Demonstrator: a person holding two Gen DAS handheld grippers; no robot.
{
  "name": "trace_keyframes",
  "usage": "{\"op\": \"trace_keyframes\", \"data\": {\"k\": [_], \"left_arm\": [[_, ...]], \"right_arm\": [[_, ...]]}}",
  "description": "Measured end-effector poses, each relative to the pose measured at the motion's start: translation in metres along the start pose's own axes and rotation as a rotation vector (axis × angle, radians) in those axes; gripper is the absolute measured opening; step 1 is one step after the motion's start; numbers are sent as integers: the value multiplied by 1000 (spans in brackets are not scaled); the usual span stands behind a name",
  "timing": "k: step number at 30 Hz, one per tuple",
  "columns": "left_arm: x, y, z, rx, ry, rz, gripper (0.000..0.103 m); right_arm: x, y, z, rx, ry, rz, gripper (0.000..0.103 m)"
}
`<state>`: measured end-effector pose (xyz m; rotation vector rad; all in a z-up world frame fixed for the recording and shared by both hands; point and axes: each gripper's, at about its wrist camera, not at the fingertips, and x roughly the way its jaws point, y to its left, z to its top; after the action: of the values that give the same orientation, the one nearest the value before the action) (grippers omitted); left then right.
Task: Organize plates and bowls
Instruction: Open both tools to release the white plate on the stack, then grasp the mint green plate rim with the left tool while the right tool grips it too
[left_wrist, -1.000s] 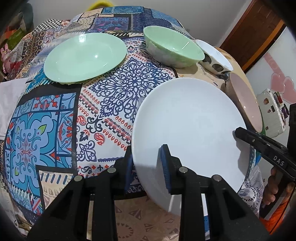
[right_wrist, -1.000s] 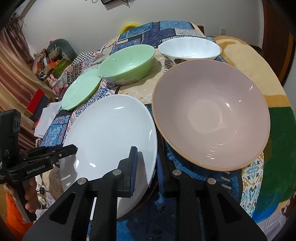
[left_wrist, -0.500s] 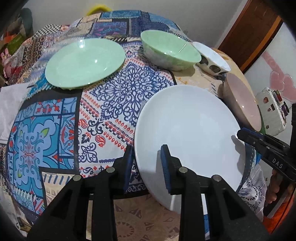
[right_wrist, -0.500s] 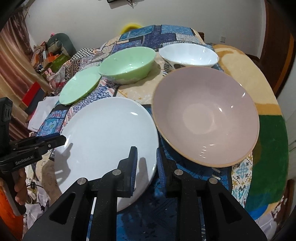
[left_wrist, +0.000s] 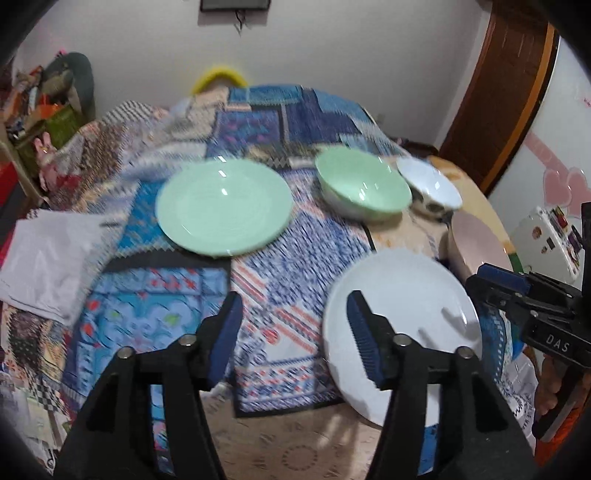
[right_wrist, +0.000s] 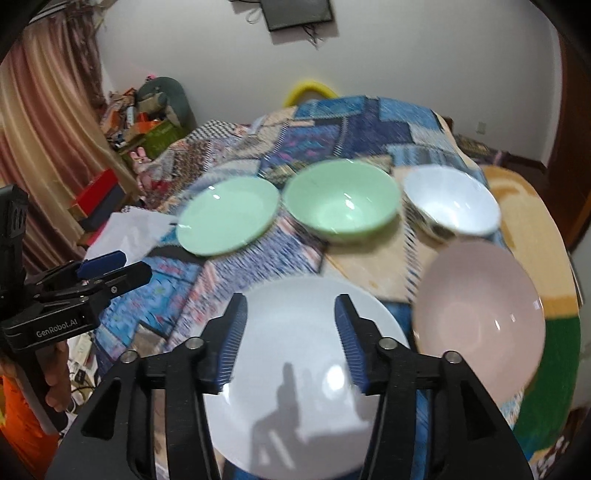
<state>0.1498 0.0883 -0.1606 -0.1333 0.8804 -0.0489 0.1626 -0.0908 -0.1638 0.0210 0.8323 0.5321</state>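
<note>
While both the left gripper (left_wrist: 291, 325) and right gripper (right_wrist: 291, 332) hang spread and empty, the white plate (right_wrist: 299, 354) lies at the table's (right_wrist: 532, 206) near edge.

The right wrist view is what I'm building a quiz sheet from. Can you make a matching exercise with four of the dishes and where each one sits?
Column 1:
1. flat white round plate
2. flat mint-green round plate
3. deep mint-green bowl
4. wide pale pink bowl

Column 2:
A. far row, between a plate and the white bowl
B. near right
C. nearest, under the open right gripper
D. far row, leftmost

Pairs: 1-C, 2-D, 3-A, 4-B
</note>
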Motion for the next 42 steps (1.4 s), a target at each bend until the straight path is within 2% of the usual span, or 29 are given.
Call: {"op": "trace_keyframes", "data": {"k": [2,5,7,12,23,26,30,37,39,42], "left_arm": [[-6,9,8,-4,-30,17,68],[-13,25,20,-11,-69,57,81],[-15,37,27,-26,-94,84,87],[-6,70,43,-63,-108,120,90],[63,140,57,-134,-31,116,90],[81,155,61,-135,-17,118,83],[110,170,68,-145,31,91,63],[148,180,75,-154,102,34,35],[157,183,77,-163,118,16,31],[160,182,80,-150,107,13,25]], "right_arm": [[7,11,9,-20,-12,4,54],[20,22,19,-32,-11,14,67],[32,28,24,-31,-6,17,69],[60,39,34,-43,28,6,69],[125,51,52,-29,107,-24,68],[141,51,55,-25,138,-25,60],[161,50,57,-7,199,-13,45],[181,42,58,31,247,-15,33],[185,43,61,31,253,-15,25],[189,42,63,27,261,-13,24]]}}
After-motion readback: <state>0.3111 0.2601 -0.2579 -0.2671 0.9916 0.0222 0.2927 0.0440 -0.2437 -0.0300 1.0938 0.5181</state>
